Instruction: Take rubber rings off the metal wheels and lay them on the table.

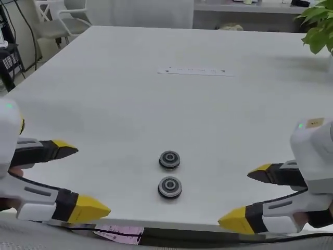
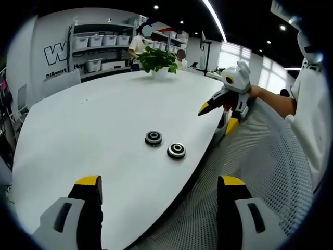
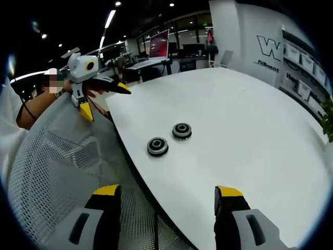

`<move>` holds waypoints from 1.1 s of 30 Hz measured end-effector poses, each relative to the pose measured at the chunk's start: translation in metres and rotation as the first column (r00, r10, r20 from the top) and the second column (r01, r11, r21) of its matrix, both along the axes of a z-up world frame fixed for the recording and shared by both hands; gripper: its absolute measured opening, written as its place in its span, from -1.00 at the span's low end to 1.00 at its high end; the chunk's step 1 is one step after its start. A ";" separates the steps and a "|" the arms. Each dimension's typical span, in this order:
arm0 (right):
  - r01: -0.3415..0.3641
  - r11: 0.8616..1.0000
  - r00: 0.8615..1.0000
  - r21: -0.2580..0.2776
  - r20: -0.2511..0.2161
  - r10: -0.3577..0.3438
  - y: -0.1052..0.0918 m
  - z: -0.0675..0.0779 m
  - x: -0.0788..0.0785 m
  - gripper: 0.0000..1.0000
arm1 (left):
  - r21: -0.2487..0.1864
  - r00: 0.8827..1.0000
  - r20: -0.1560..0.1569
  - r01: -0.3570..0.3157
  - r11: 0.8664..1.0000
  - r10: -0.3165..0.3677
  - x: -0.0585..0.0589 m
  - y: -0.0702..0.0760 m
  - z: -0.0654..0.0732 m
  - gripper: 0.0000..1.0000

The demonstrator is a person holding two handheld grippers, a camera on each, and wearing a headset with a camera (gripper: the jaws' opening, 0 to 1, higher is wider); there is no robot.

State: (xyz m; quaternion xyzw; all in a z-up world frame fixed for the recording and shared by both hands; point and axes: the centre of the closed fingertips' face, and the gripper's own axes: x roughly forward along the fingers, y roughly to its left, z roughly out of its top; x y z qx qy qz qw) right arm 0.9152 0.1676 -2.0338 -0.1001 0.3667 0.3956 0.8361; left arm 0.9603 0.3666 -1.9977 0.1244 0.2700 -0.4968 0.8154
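Left tongs (image 1: 93, 180), right tongs (image 1: 234, 198) agape beside two wheels (image 1: 169, 187)

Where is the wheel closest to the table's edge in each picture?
Head view: the near wheel sits low in the centre, by the table's front edge.
Left gripper view: the near wheel is the right one of the pair, mid-picture.
Right gripper view: the near wheel is the left one of the pair.
Shared landmark: the other wheel, just beside it.
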 end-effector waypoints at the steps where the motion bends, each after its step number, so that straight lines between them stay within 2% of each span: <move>1: -0.005 1.000 1.000 0.005 -0.005 0.005 0.001 0.000 -0.001 0.46 | -0.010 1.000 0.005 -0.005 1.000 0.005 0.000 0.000 0.002 0.79; 2: -0.008 1.000 1.000 0.007 -0.008 0.008 0.002 0.000 -0.002 0.46 | -0.027 1.000 0.002 -0.011 1.000 0.011 0.000 0.000 0.004 0.79; 5: -0.012 1.000 1.000 -0.005 -0.007 0.012 0.000 -0.001 -0.003 0.47 | -0.090 0.999 -0.038 -0.035 0.995 0.032 -0.003 -0.004 0.007 0.86; 6: -0.009 1.000 1.000 -0.004 -0.005 0.009 -0.002 0.000 -0.004 0.48 | -0.094 0.999 -0.047 -0.032 0.995 0.027 -0.005 -0.006 0.007 0.90; 11: 0.010 1.000 1.000 0.013 -0.007 -0.010 -0.009 0.001 -0.007 0.48 | -0.059 0.999 -0.051 0.008 0.998 -0.011 -0.023 -0.013 0.000 0.89; 17: 0.002 1.000 1.000 0.010 -0.021 -0.002 -0.018 -0.001 -0.014 0.49 | -0.110 0.997 -0.073 0.014 0.994 -0.022 -0.040 -0.023 0.005 0.90; 19: 0.012 1.000 1.000 0.016 -0.015 -0.012 -0.021 0.000 -0.013 0.49 | -0.108 0.997 -0.073 0.025 0.994 -0.033 -0.045 -0.026 0.005 0.91; 23: 0.030 0.998 1.000 0.052 -0.007 -0.029 -0.020 0.004 -0.010 0.49 | -0.094 0.997 -0.072 0.025 0.995 -0.032 -0.046 -0.024 0.004 0.91; 29: 0.031 0.998 0.999 0.057 -0.011 -0.030 -0.019 0.004 -0.011 0.49 | -0.118 0.997 -0.071 0.013 0.993 -0.022 -0.048 -0.026 0.007 0.92; 33: 0.018 0.999 1.000 0.051 0.000 -0.018 -0.018 0.005 -0.011 0.49 | -0.081 0.994 -0.095 0.047 0.996 -0.055 -0.056 -0.028 0.000 0.96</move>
